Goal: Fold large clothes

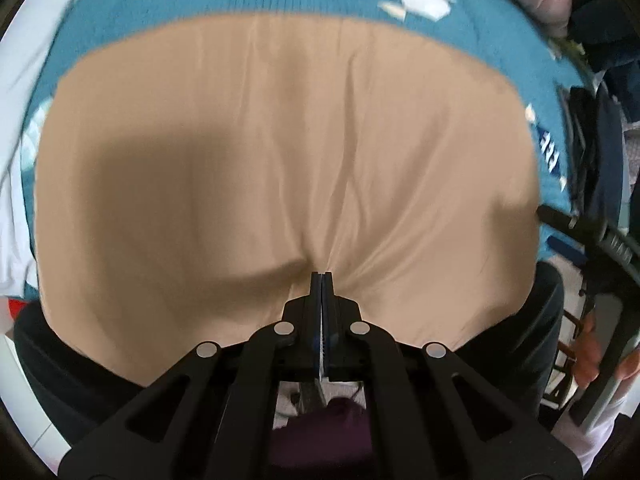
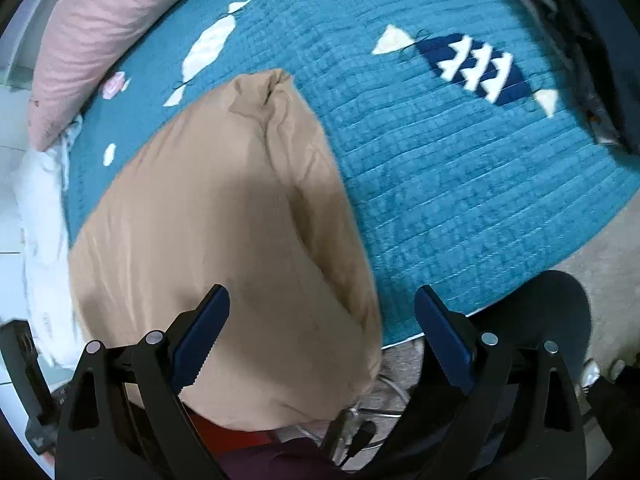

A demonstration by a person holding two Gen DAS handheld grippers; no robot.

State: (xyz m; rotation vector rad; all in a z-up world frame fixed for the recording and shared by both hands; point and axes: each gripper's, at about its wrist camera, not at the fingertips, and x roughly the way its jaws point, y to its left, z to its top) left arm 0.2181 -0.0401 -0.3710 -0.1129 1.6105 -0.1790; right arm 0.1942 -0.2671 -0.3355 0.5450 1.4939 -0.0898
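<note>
Left gripper (image 1: pixel 322 276) clenched on the tan garment (image 1: pixel 280 152), right gripper (image 2: pixel 322 304) released wide.
Only the right view shows the pink pillow (image 2: pixel 100 40); garment lies on the teal quilt (image 2: pixel 440 160), its near edge between the right jaws, nothing touching.

Both grippers have black linkage arms with silver round rivets and blue, serrated-edged fingers (image 2: pixel 444 336).

Left gripper (image 1: pixel 322 276) pointed steeply down, jaws pressed fully together with fabric pinched at their tips, right gripper (image 2: pixel 322 300) likewise angled steeply down, jaws spread wide, blue pads (image 2: pixel 200 336) bare, gripping nothing
</note>
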